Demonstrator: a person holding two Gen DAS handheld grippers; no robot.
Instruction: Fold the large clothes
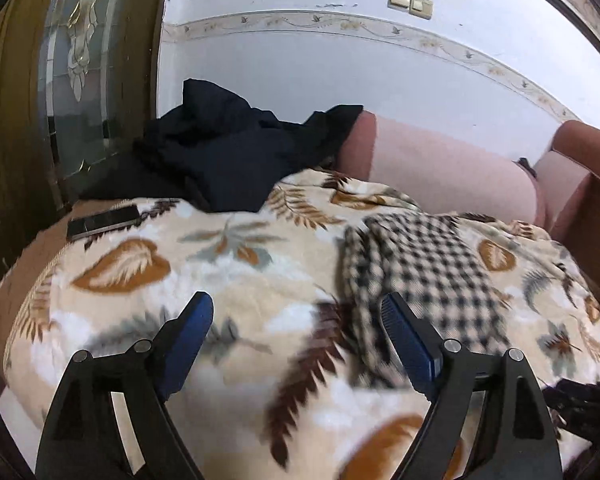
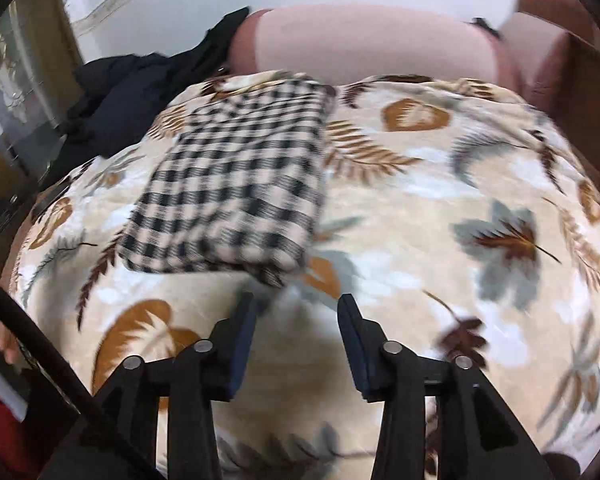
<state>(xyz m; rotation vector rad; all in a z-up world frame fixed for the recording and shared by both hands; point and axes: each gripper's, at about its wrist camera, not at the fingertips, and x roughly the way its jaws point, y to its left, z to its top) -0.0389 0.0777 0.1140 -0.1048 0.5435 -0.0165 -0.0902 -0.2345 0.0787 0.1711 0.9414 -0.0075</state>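
Motion blur smears the folded checked garment (image 2: pixel 232 184)'s edges.

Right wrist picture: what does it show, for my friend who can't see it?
A folded checked cloth lies on a leaf-print blanket. The right gripper is above the blanket, fingers apart and empty. Dark clothes lie behind.

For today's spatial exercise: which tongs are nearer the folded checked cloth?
Left. The left tongs have one finger overlapping the checked cloth edge; the right tongs hang open just short of its near corner.
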